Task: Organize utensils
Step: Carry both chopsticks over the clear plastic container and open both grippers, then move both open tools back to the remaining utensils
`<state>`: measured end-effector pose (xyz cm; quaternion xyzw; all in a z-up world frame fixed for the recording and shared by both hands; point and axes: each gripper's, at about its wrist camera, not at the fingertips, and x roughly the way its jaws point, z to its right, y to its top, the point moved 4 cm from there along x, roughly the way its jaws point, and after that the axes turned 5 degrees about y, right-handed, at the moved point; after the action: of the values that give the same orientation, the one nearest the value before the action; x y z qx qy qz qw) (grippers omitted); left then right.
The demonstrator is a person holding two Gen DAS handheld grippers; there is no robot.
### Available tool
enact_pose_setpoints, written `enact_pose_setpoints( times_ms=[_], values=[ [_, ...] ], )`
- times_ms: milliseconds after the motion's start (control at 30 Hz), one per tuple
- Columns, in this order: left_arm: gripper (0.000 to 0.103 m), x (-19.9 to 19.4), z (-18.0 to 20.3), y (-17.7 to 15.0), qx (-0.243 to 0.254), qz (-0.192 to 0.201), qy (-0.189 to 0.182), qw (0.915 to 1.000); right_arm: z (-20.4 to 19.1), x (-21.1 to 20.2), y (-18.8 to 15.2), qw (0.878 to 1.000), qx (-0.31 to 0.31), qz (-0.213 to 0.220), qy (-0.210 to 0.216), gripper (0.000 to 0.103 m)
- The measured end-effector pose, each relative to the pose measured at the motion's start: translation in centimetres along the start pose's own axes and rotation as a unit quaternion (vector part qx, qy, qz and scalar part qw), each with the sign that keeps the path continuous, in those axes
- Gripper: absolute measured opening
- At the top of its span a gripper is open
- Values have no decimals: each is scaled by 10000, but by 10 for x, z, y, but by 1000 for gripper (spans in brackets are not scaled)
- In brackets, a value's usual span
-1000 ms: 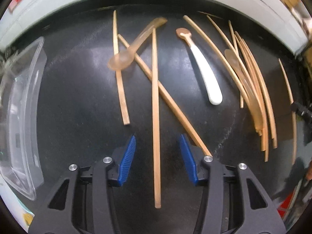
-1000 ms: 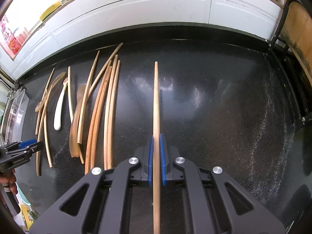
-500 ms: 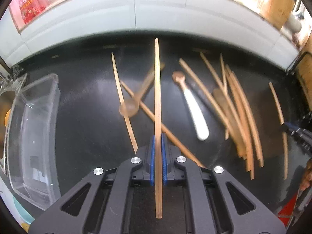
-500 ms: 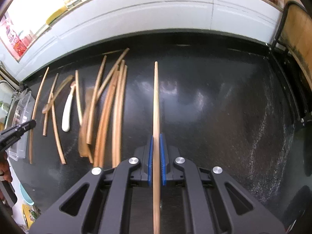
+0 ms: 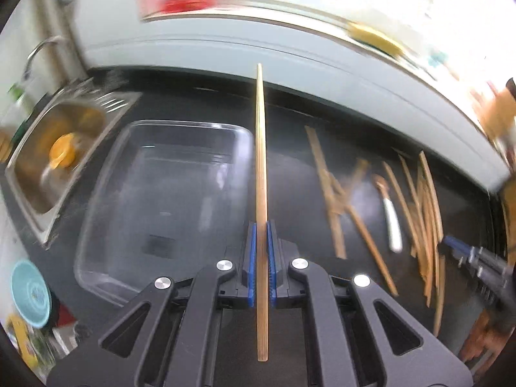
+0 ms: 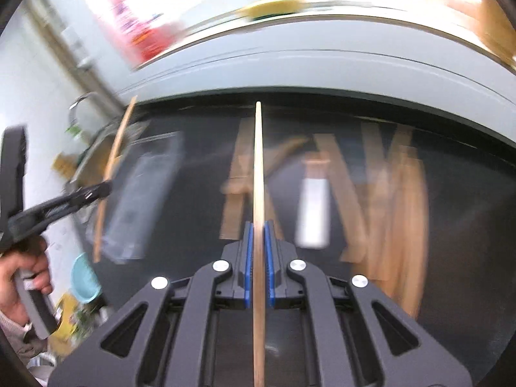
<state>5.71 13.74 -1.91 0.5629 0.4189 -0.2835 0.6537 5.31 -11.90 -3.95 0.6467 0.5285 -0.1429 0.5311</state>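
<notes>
My left gripper (image 5: 261,225) is shut on a long wooden chopstick (image 5: 260,148) and holds it in the air beside the right rim of a clear plastic bin (image 5: 135,206). My right gripper (image 6: 258,225) is shut on another wooden chopstick (image 6: 258,167), raised above the black counter. Several loose chopsticks (image 5: 425,213), a tan spoon and a white-handled spoon (image 5: 391,222) lie on the counter to the right. In the right wrist view the left gripper (image 6: 96,190) with its chopstick shows at the left, over the bin (image 6: 138,193). Both views are blurred.
A steel sink (image 5: 58,154) with an orange object in it lies left of the bin. A teal bowl (image 5: 30,293) stands at the near left. A white tiled wall (image 5: 290,58) backs the black counter (image 5: 290,167).
My left gripper closed on a chopstick, lifted it and swung left toward the bin. My right gripper, still holding its chopstick, has swung left over the loose utensils.
</notes>
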Motion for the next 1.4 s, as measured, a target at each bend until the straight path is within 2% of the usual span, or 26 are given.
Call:
enact_pose_setpoints(
  times_ms=[67, 167, 333, 600, 833, 867, 900, 933, 967, 1000, 1033, 1067, 1100, 1233, 1300, 1400],
  values=[
    [6, 3, -32, 11, -170, -27, 2, 9999, -44, 27, 4, 9993, -232, -146, 270, 8],
    [6, 9, -65, 29, -144, 2, -37, 9999, -101, 63, 10, 9971, -455, -316, 527, 8],
    [6, 40, -117, 51, -187, -247, -259, 9992, -171, 130, 22, 9961, -296, -606, 572, 8],
    [6, 86, -160, 45, 77, -746, -586, 9955, -199, 191, 45, 9979, 212, -608, 104, 8],
    [7, 107, -161, 34, 381, -1047, -646, 9917, -202, 219, 50, 9968, 447, -610, -267, 8],
    [10, 107, -160, 33, 479, -1082, -548, 9915, -201, 219, 51, 9968, 500, -558, -278, 8],
    [33, 107, -159, 33, 538, -1099, -486, 9913, -200, 216, 53, 9970, 520, -494, -282, 8],
    [83, 103, -160, 34, 537, -1084, -508, 9914, -199, 213, 55, 9973, 512, -427, -323, 8],
    [98, 97, -163, 37, 481, -981, -483, 9928, -195, 207, 57, 9976, 456, -331, -410, 16],
    [97, 91, -165, 41, 468, -848, -417, 9944, -192, 200, 59, 9977, 377, -281, -478, 32],
    [97, 83, -168, 47, 495, -722, -428, 9952, -189, 194, 61, 9977, 306, -217, -573, 86],
    [97, 79, -170, 51, 473, -656, -445, 9957, -183, 182, 64, 9969, 210, 19, -759, 96],
    [97, 74, -173, 55, 419, -594, -406, 9965, -176, 167, 66, 9954, 78, 317, -906, 96],
    [97, 55, -166, 74, 231, -325, -375, 9985, -147, 133, 67, 9890, -239, 438, -1394, 96],
    [97, 50, -152, 77, 243, -259, -462, 9983, -123, 111, 61, 9851, -170, 513, -1634, 96],
    [97, 44, -111, 74, 376, -249, -664, 9968, -82, 84, 44, 9826, 234, 554, -1756, 96]
  ],
)
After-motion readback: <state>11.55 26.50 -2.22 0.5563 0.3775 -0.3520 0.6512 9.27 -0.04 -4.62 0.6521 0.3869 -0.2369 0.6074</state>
